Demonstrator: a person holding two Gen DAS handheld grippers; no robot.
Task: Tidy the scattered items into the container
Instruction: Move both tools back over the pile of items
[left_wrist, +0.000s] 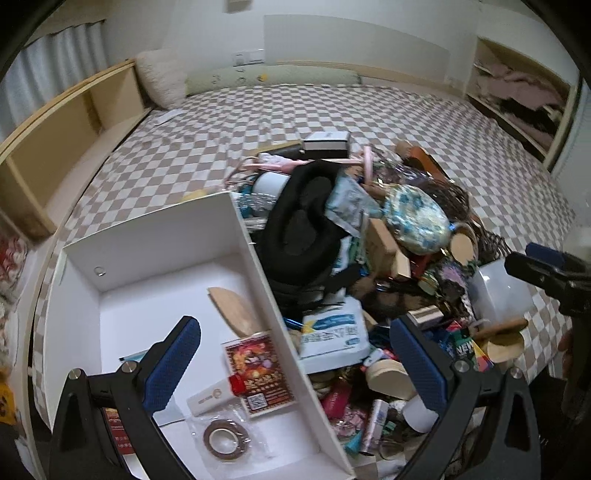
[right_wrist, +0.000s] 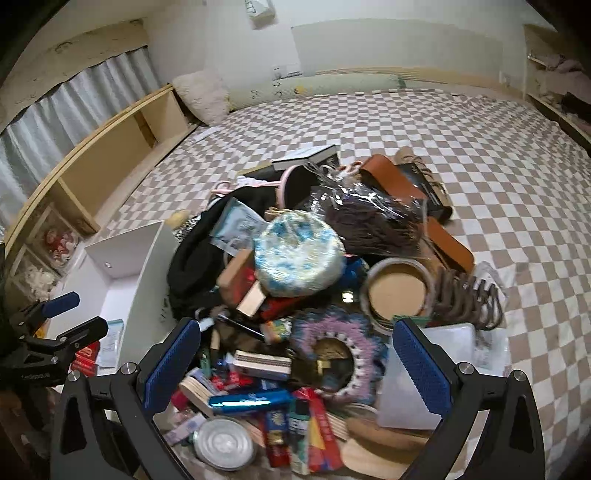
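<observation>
The white box (left_wrist: 255, 266) stands open on the checked bed, left of a tall heap of scattered items (left_wrist: 369, 258). Inside lie a wooden piece (left_wrist: 236, 310), a red card (left_wrist: 258, 369), a white stick with a red cap (left_wrist: 214, 397) and a bagged tape roll (left_wrist: 225, 439). My left gripper (left_wrist: 295, 363) hangs open and empty, straddling the box's right wall. My right gripper (right_wrist: 297, 365) is open and empty above the heap (right_wrist: 314, 295), over a purple crocheted ring (right_wrist: 332, 350) and a blue tube (right_wrist: 251, 400). The box wall (right_wrist: 147, 258) shows at left.
A black padded ring (left_wrist: 299, 229) and a blue-flowered round pouch (right_wrist: 299, 258) top the heap. Brown leather case (right_wrist: 406, 177) lies behind. Wooden shelving (left_wrist: 74, 122) runs along the left, pillows (left_wrist: 162, 77) at the headboard. Checked bedspread (right_wrist: 498, 166) stretches beyond and right.
</observation>
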